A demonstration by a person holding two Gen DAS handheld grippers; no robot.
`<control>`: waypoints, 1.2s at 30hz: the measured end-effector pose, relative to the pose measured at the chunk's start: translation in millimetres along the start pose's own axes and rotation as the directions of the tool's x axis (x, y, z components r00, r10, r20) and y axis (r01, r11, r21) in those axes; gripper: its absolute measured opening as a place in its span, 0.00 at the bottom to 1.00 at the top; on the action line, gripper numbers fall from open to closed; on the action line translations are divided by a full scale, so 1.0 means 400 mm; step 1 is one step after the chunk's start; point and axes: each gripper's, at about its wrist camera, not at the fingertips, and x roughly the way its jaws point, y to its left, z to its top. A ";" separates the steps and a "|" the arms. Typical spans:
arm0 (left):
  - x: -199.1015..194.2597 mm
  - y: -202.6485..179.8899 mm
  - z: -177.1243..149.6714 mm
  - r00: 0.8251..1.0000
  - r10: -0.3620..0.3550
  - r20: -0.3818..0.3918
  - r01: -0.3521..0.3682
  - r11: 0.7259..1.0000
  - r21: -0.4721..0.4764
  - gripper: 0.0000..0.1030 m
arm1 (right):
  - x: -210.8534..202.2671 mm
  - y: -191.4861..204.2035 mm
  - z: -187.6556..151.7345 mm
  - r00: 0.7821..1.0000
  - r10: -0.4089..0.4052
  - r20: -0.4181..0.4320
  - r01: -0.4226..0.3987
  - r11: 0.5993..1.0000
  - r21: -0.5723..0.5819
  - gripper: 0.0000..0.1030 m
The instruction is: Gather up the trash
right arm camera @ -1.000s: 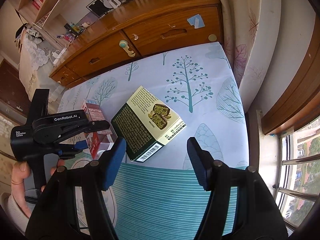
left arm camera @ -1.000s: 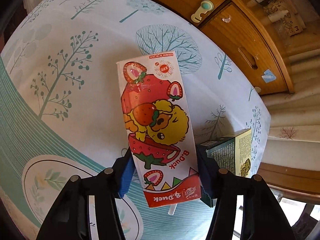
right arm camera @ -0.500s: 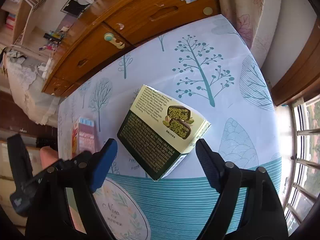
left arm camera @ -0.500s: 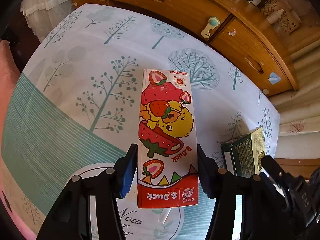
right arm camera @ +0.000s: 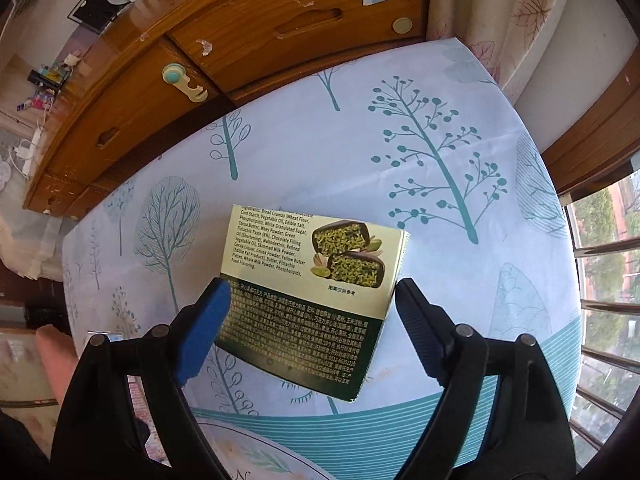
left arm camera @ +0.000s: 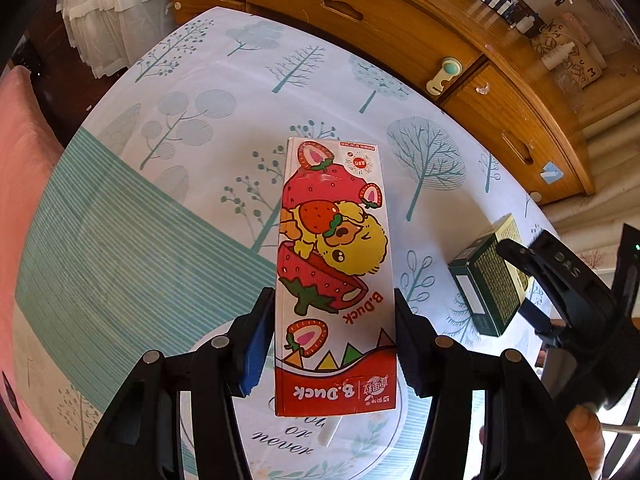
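Left wrist view looks steeply down on the B.Duck carton (left arm camera: 334, 276), a tall white and red drink box printed with strawberries and a yellow cartoon duck, its brand name in red letters along the lower band. It fills the middle of the frame, clamped by its two long sides between the blue-padded fingers of the left gripper (left arm camera: 334, 340), and a pale straw (left arm camera: 330, 432) pokes out under its bottom edge. Below lies the desk (left arm camera: 120, 240), covered by a cloth with teal trees and a striped teal band. At the right edge of the same frame the green snack box (left arm camera: 488, 280) lies on the cloth. Right wrist view shows that box (right arm camera: 308, 292) at centre frame: a pale green upper face with an ingredients list and a picture of chocolate-coated pistachio bars, and a dark green lower face dense with small print. The right gripper (right arm camera: 310, 320) has just been opening its fingers, which stand wide on either side of the box, just beside its edges without clearly pressing it. A wooden dresser (right arm camera: 256, 36) runs across the top of the frame.
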 end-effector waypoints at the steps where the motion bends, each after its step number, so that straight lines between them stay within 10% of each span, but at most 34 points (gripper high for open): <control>1: -0.005 0.008 -0.003 1.000 0.001 0.001 -0.001 1.000 -0.002 0.54 | 0.007 0.016 -0.003 1.000 -0.013 0.003 0.013 1.000 -0.018 0.80; 18: -0.034 0.100 -0.036 1.000 0.005 -0.005 -0.005 0.999 -0.038 0.54 | 0.062 0.137 -0.034 0.999 0.023 -0.031 -0.028 0.986 -0.165 0.94; 29: -0.056 0.119 -0.049 1.000 -0.013 -0.001 0.012 0.999 -0.033 0.54 | 0.025 0.118 -0.052 0.967 0.240 -0.085 -0.248 0.964 -0.095 0.15; 36: -0.070 0.128 -0.062 1.000 -0.016 0.003 0.016 1.000 -0.022 0.54 | -0.021 0.111 -0.079 0.950 0.300 -0.092 -0.311 0.937 -0.161 0.08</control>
